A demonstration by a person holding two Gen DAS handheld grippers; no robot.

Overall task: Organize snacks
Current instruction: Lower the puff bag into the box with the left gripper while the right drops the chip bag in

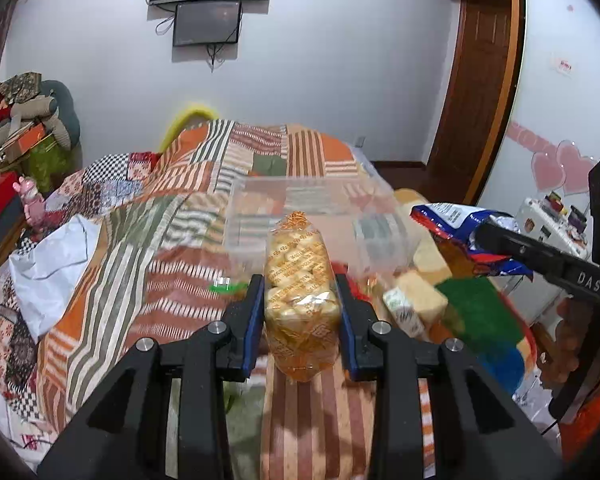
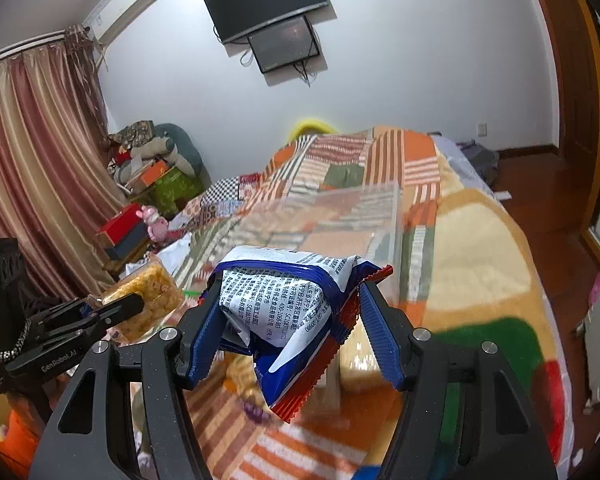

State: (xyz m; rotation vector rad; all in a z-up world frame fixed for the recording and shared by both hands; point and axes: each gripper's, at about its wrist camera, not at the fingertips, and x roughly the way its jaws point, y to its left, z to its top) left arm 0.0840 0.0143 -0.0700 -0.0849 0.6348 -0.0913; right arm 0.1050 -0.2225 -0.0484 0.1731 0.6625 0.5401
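My left gripper (image 1: 299,282) is shut on an orange-printed clear bag of biscuits (image 1: 300,300), held above the patchwork bed. It also shows at the left of the right wrist view (image 2: 150,300). My right gripper (image 2: 290,292) is shut on a blue, white and red snack packet (image 2: 284,316), which also shows at the right of the left wrist view (image 1: 456,224). A clear plastic box (image 1: 300,216) stands on the bed just beyond both grippers; it also shows in the right wrist view (image 2: 340,220).
Pale wrapped snack packs (image 1: 416,304) lie on the bed right of the left gripper. A white plastic bag (image 1: 48,276) lies at the left. A red box (image 2: 120,224) and a pink toy (image 2: 154,220) stand beside the bed. A white cabinet (image 1: 560,80) stands at the right.
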